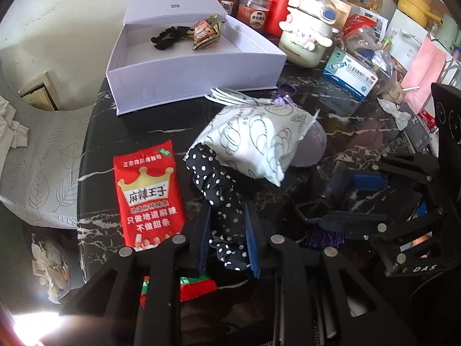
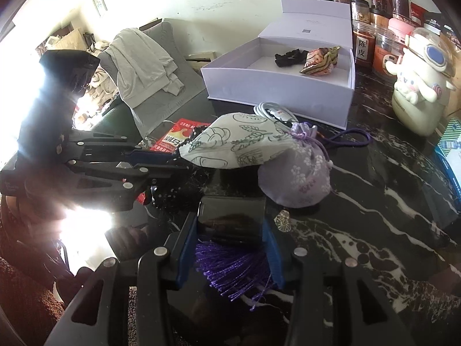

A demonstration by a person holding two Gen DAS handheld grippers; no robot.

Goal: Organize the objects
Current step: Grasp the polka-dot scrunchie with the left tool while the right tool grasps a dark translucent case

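Two hand-held grippers are both clamped on things over the dark marble worktop (image 1: 149, 127). The left hand-held gripper (image 1: 227, 230) has its pads pressed on a polka-dot scrunchie (image 1: 219, 190), which lies beside a red snack packet (image 1: 149, 193) and partly under a printed white pouch (image 1: 253, 141). The right hand-held gripper (image 2: 230, 245) is closed on a black brush (image 2: 230, 225) with purple bristles, just in front of a lilac drawstring bag (image 2: 296, 176). A white box (image 1: 184, 72) stands open at the back, well apart, already holding a black scrunchie (image 1: 167, 37) and a wrapped snack (image 1: 206, 33). The scrunchie looks light, soft and floppy: gripped across its bunched middle it should lift easily, though its far end may drag the pouch lying on it. The brush looks stiff and light; its smooth body could slip, so the hold belongs on the solid block, not the bristles.
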